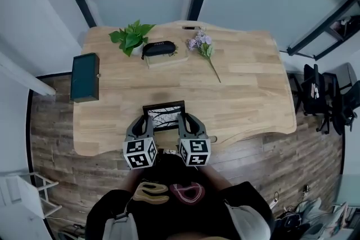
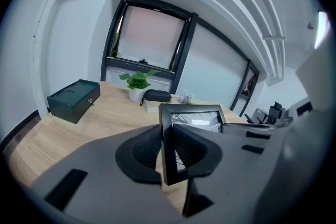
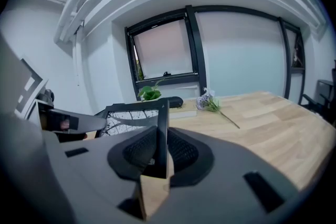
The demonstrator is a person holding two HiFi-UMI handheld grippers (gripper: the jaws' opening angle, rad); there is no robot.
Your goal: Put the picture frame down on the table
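Two grippers pinch the frame (image 1: 163,113): left gripper (image 1: 145,122) clamped on its 9 o'clock rail, right gripper (image 1: 183,121) on its 3 o'clock rail, at the table's (image 1: 247,81) 6 o'clock edge. Best lowered evenly and level, then released together.

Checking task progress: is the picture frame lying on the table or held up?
Held: left gripper and right gripper each clamp a side edge of the picture frame. Whether it touches the table: cannot tell.

No legible text or labels.
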